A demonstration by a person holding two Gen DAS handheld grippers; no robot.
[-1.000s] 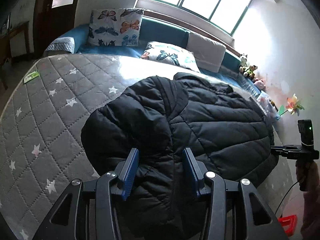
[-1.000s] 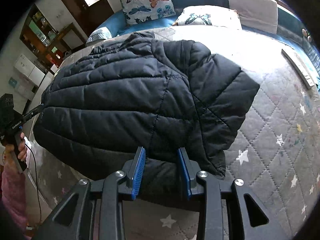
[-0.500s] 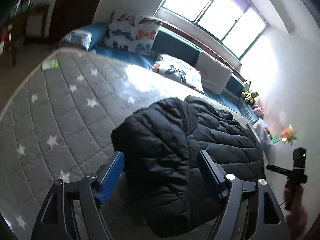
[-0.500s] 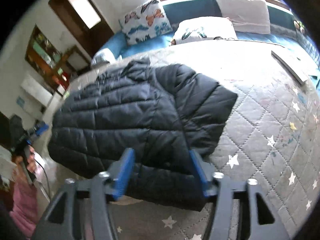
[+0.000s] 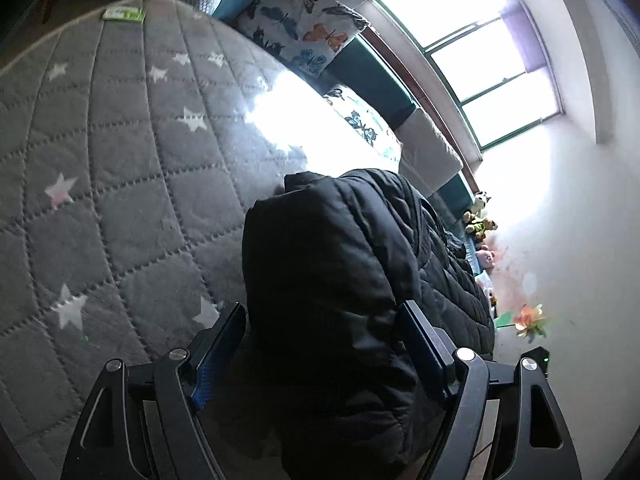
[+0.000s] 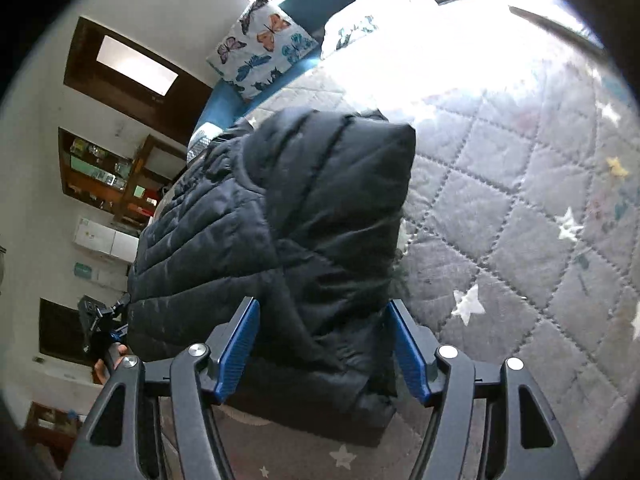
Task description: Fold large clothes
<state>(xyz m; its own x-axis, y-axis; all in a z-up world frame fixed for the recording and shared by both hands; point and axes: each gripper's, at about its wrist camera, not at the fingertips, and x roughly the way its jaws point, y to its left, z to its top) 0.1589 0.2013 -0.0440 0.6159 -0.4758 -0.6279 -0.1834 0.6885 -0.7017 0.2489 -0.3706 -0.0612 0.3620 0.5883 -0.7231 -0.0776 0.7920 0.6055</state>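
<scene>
A black quilted puffer jacket (image 5: 340, 280) lies on the grey star-patterned mattress (image 5: 120, 168), its sleeve folded over the body. My left gripper (image 5: 320, 352) is open, its blue-padded fingers either side of the jacket's near left edge. In the right wrist view the jacket (image 6: 288, 232) fills the centre on the mattress (image 6: 520, 208). My right gripper (image 6: 324, 344) is open wide, straddling the jacket's near right edge. Neither gripper holds the fabric.
Butterfly pillows (image 5: 308, 28) and a grey cushion (image 5: 428, 148) line the far side under the window. Stuffed toys (image 5: 480, 220) sit at the corner. The left gripper (image 6: 100, 320) shows at left in the right wrist view. Shelves (image 6: 108, 176) stand against the wall.
Both grippers have opened wide and let go of the jacket. Both have dropped closer to the jacket's near edge and tilted, so the views have rolled.
</scene>
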